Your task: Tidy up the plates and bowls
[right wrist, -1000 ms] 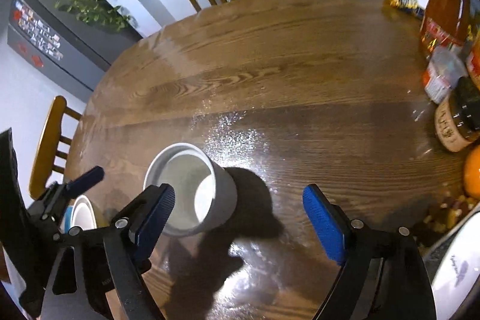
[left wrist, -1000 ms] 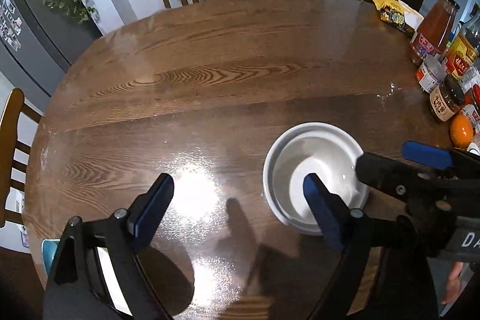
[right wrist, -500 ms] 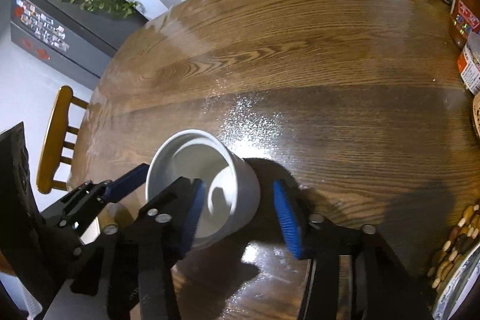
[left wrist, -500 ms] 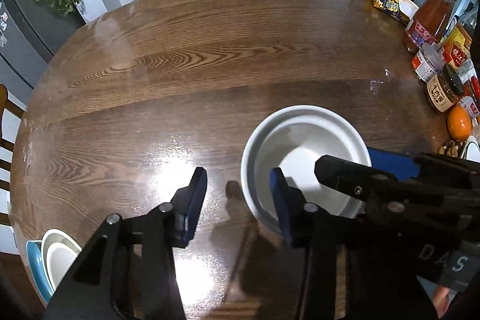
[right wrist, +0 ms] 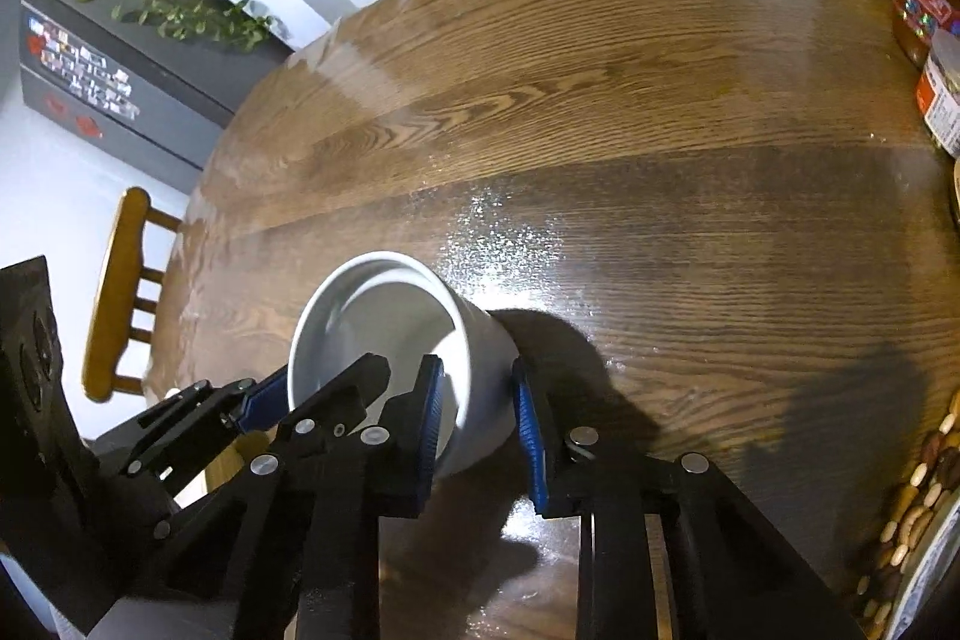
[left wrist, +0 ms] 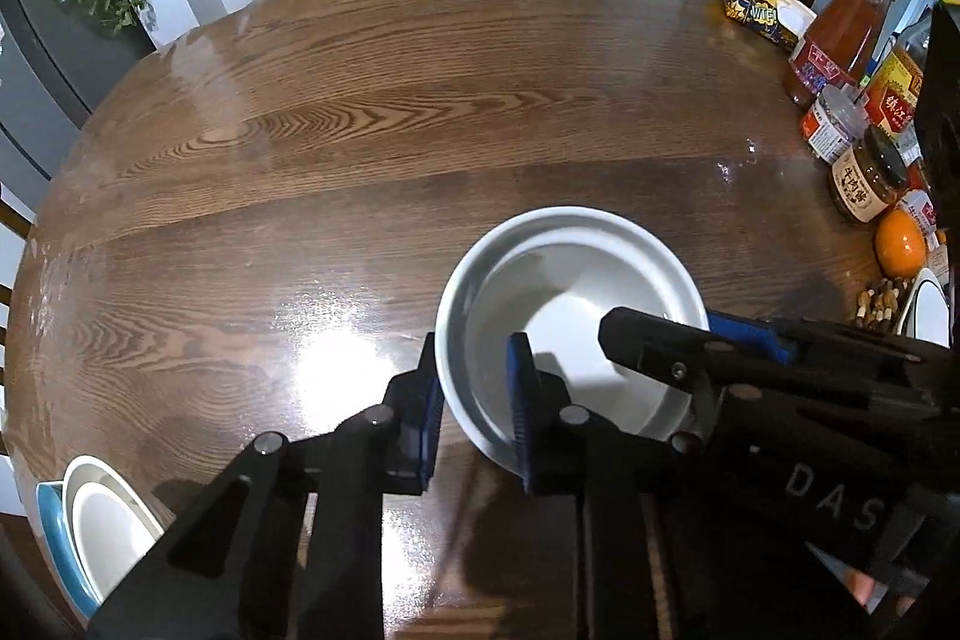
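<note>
Now my left gripper (left wrist: 474, 394) has just squeezed onto the white bowl's (left wrist: 570, 304) near rim, my right gripper (right wrist: 477, 418) pinching its other side, bowl on the wooden table (left wrist: 360, 130), stacked bowls (left wrist: 90, 520) at the edge.

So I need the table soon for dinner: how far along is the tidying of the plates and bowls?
Early to midway. Done: a small stack of dishes sits at the table's near edge. In hand: both claws have just been closing on the white bowl, the left claw and right claw each clamping its wall from opposite sides. Left: lifting it and setting it with the stack; another white dish waits by the jars.
</note>
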The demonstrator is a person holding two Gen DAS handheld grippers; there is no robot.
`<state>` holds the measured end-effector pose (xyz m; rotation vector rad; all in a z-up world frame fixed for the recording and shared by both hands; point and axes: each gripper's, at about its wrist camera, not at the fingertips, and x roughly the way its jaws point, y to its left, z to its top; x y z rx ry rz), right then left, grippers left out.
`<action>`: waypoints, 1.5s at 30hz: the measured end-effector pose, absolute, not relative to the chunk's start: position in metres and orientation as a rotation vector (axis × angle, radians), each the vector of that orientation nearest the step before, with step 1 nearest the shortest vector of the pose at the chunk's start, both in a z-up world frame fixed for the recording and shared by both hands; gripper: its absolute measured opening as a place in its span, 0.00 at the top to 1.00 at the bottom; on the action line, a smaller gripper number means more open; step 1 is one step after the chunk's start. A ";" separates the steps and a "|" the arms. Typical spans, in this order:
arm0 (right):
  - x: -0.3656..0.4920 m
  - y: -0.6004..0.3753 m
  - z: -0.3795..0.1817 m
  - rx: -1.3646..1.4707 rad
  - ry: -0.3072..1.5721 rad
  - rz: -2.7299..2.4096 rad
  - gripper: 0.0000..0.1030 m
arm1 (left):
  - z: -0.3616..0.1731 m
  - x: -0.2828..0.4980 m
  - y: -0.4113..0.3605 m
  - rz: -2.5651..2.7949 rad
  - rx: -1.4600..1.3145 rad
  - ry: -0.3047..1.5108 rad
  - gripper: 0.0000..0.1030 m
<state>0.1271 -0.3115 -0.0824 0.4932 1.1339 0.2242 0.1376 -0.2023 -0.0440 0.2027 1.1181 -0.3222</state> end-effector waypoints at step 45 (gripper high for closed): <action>0.039 -0.282 -0.026 0.430 0.975 0.164 0.76 | 0.006 0.044 -0.180 -0.373 0.257 0.903 0.83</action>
